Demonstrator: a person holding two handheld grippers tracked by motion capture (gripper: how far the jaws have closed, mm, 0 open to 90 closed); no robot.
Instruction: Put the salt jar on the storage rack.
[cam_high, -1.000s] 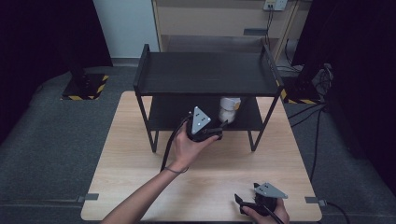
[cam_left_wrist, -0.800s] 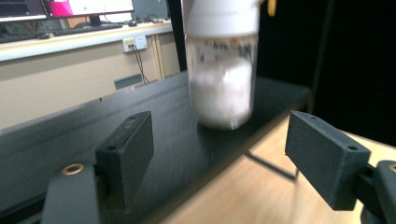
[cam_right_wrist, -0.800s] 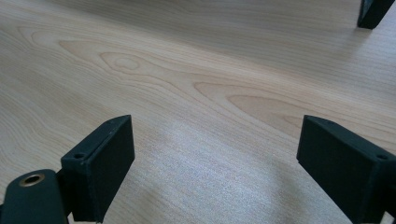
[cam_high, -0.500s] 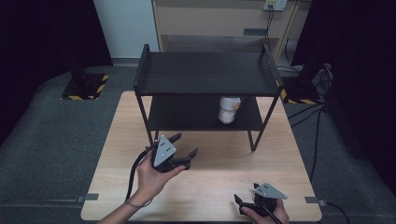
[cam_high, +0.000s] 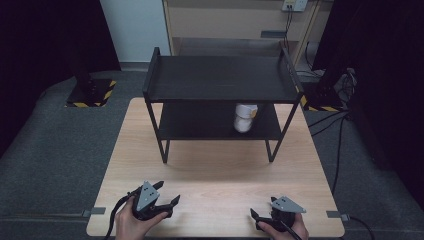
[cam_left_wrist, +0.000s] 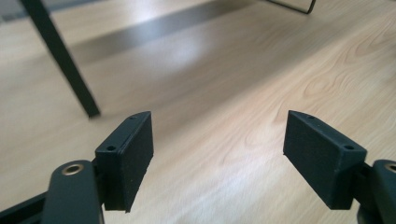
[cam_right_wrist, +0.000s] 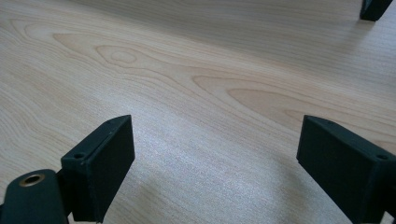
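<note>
Resting low at the table's (cam_high: 210, 175) near edge, left gripper (cam_high: 167, 200) pulled back from shelf (cam_high: 220, 80), both grippers' jaws apart, empty

floor (cam_high: 55, 150): grey carpet | rear: wooden cabinet (cam_high: 240, 20) | sides: dark

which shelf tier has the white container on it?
The lower tier of the black rack: the white container stands on it, toward its right end. The top tier is bare.
</note>
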